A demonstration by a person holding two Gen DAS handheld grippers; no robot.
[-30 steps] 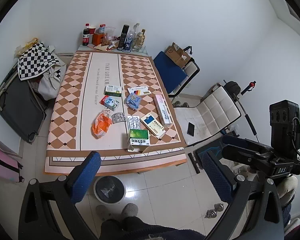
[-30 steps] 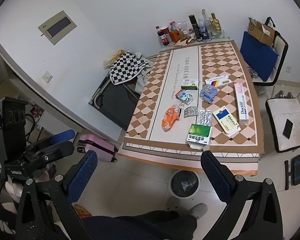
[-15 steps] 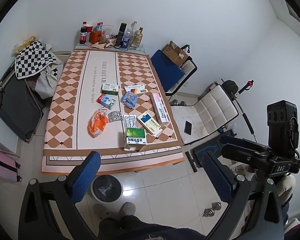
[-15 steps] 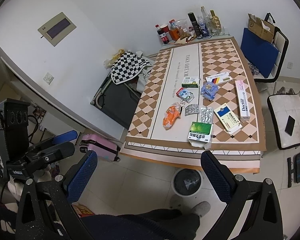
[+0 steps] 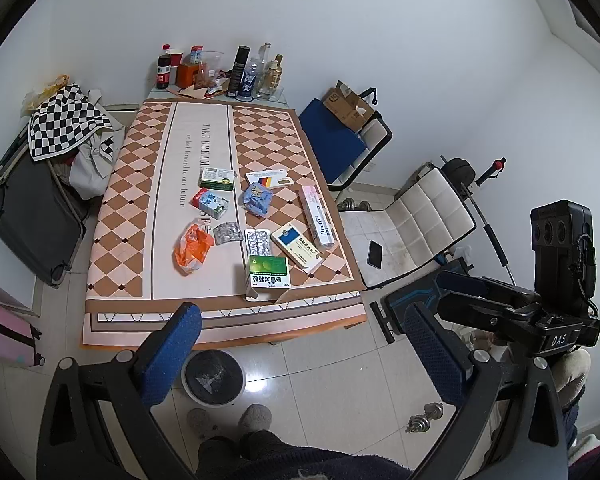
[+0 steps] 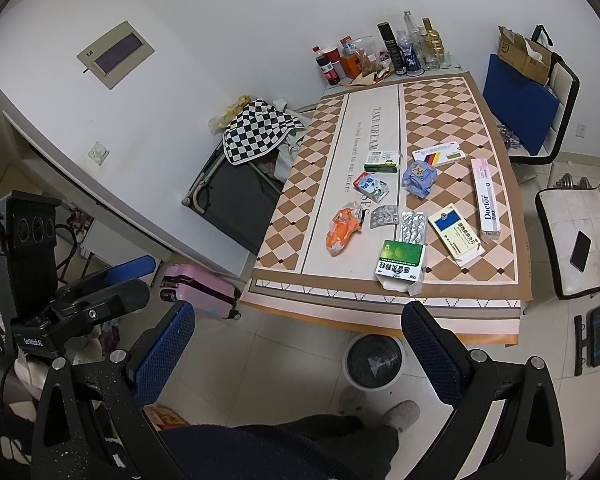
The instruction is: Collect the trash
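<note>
Claws: left claw (image 5: 296, 344) and right claw (image 6: 296, 344) both spread wide, empty, high above the floor.
Trash: boxes, blister sheets and wrappers scattered on the worktop (image 5: 148, 200), ahead of and below both claws.
Nearest piece: green box (image 5: 269, 272) at the near edge, long axis roughly across the view; right claw looks slightly nearer.
Bin: round bin (image 5: 213, 376) on the floor just below that edge.

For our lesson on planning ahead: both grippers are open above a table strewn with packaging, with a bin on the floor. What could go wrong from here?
1. The green box sits at the table's near edge with its flap open; a nudge could tip it onto the floor, missing the bin.
2. The blister packs lie flat and thin, so the jaws may slip off them.
3. The orange bag is soft and could sag or snag its neighbours.
</note>
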